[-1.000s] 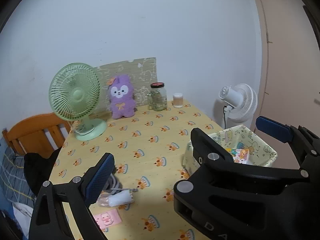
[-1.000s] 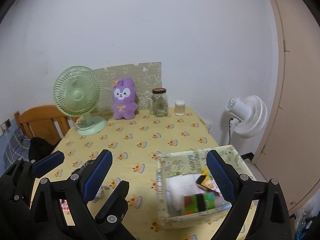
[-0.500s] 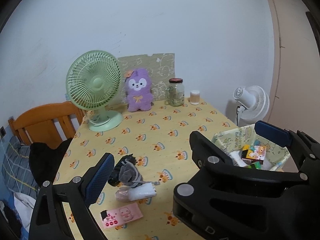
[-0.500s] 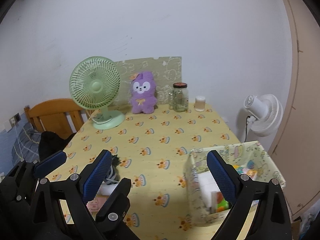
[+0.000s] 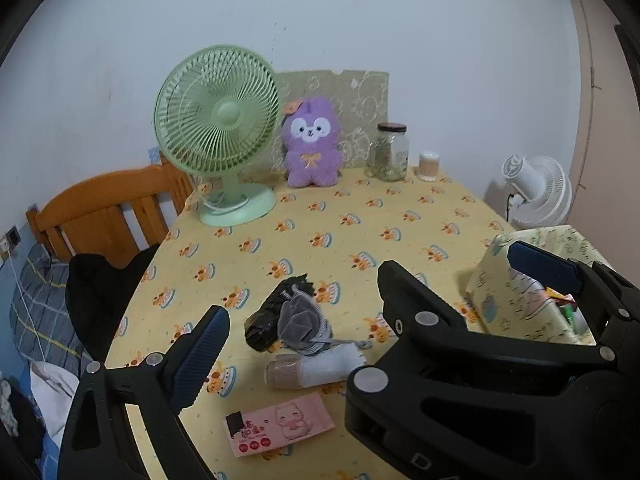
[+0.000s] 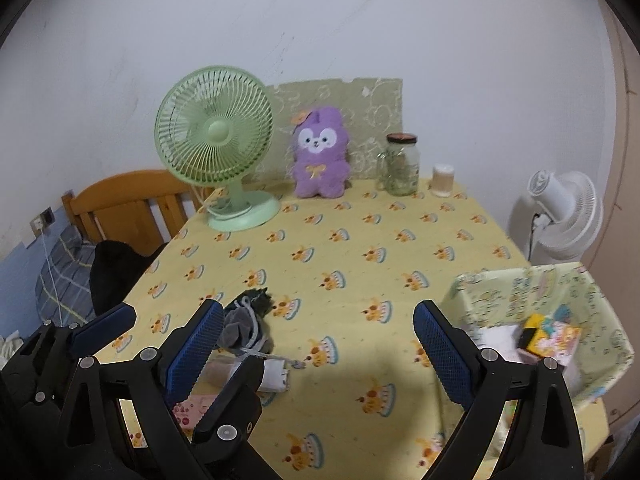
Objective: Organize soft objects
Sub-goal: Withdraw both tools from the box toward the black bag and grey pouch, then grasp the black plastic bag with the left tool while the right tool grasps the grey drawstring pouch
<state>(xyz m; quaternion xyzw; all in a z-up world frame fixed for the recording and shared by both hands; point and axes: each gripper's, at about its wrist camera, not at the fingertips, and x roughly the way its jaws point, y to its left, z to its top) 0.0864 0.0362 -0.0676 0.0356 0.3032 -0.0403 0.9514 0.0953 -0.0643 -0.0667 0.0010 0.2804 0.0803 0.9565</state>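
Where it lies crumpled, the grey pouch [image 5: 298, 320] trails drawstrings.

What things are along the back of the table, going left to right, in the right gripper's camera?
Green fan → purple plush toy → glass jar → small white cup.

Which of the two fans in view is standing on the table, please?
The green fan, whose round base rests on the yellow tablecloth beside the purple plush. The white fan stands beyond the table's right edge.
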